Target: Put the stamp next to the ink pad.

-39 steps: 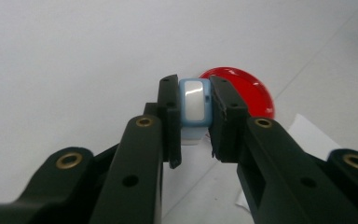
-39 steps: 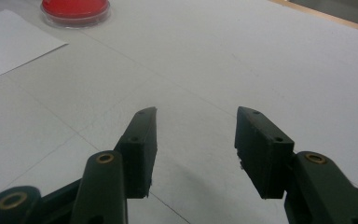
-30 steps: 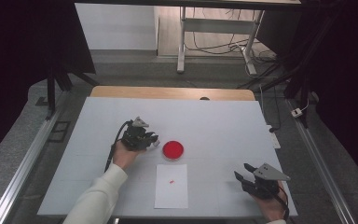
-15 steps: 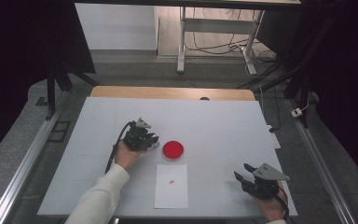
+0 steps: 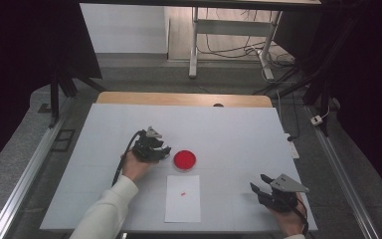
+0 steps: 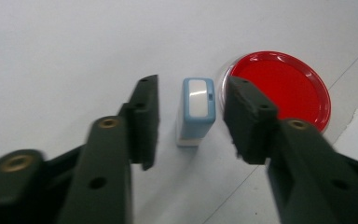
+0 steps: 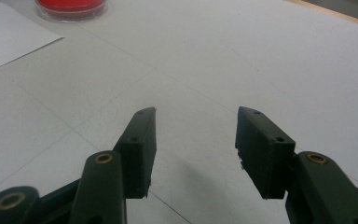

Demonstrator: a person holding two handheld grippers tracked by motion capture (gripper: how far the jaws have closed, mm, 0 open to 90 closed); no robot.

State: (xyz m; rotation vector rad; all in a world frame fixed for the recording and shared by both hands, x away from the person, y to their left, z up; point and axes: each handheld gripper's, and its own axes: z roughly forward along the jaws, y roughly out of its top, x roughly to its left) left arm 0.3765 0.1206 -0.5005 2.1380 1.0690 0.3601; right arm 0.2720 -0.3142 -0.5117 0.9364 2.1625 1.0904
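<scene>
My left gripper hangs over a small blue stamp on the white table, jaws spread wide with one on each side of it and neither touching. The stamp stands just beside the red ink pad, a round dish, close enough that my far jaw crowds the dish's rim. Its pale top face looks up at me, and in the left gripper view its long axis runs away from me, parallel to my jaws, so I am lined up to close on its two long flat sides. It looks like a light, hard plastic piece, smooth and likely slippery; a firm, square squeeze at mid-height seems safest. My right gripper waits near the table's front right corner, open wide and holding nothing. A sheet of paper with a small red mark lies between my hands.
</scene>
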